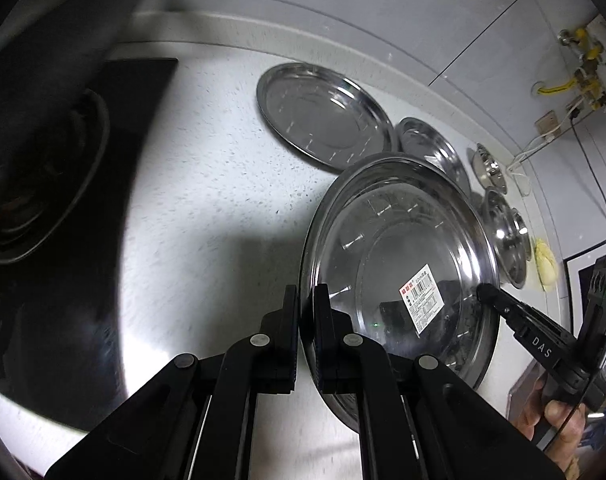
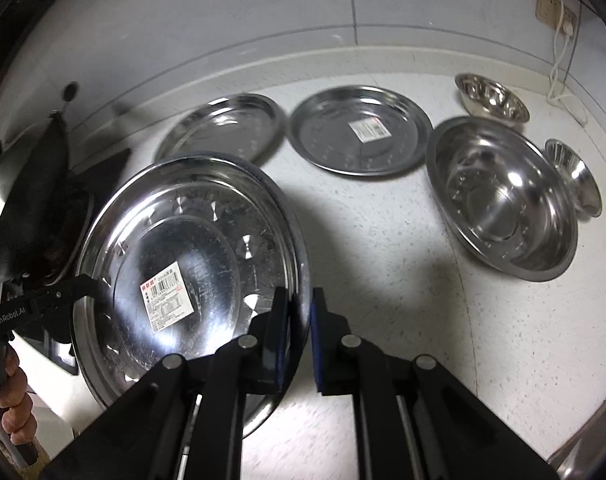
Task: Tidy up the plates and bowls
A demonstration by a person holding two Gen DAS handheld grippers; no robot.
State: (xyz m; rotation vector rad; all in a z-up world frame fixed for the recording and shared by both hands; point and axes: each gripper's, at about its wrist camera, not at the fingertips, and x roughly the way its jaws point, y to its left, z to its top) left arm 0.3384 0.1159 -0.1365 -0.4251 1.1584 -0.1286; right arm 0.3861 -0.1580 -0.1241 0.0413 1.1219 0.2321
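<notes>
both grippers clamp one big steel plate (image 1: 399, 264) by opposite rim edges, plate tilted and lifted off the speckled white counter (image 1: 223, 184). left gripper (image 1: 306, 300) jaws narrow, pinching the plate's left rim between its fingers; right gripper (image 2: 301, 304) jaws also narrow, with blue pads (image 2: 317, 320), the plate's right rim between them. in the left wrist view the right gripper shows as a black arm touching the far rim, lettered "das". in the right wrist view the left gripper shows at the plate's left edge, lettered "genrobot.ai", with a bare hand (image 2: 17, 400) below it. the held plate carries a white barcode sticker (image 2: 165, 296) near its middle.

behind it on the counter, near the wall: a bare steel plate (image 2: 223, 128) lying flat, and just beside it to the right a second plate with a sticker (image 2: 359, 132), apart by a thin gap. further right a large steel bowl (image 2: 503, 200); behind it a smaller bowl (image 2: 491, 98); at its right side another small bowl (image 2: 575, 178), whether touching it i cannot tell. yellow sponge-like thing (image 1: 545, 266) at the far right edge. to the left a black stove top (image 1: 55, 152) with a round burner ring, and a dark wok (image 2: 35, 200) over it. wall socket with white cable (image 2: 559, 32) up on the wall.
</notes>
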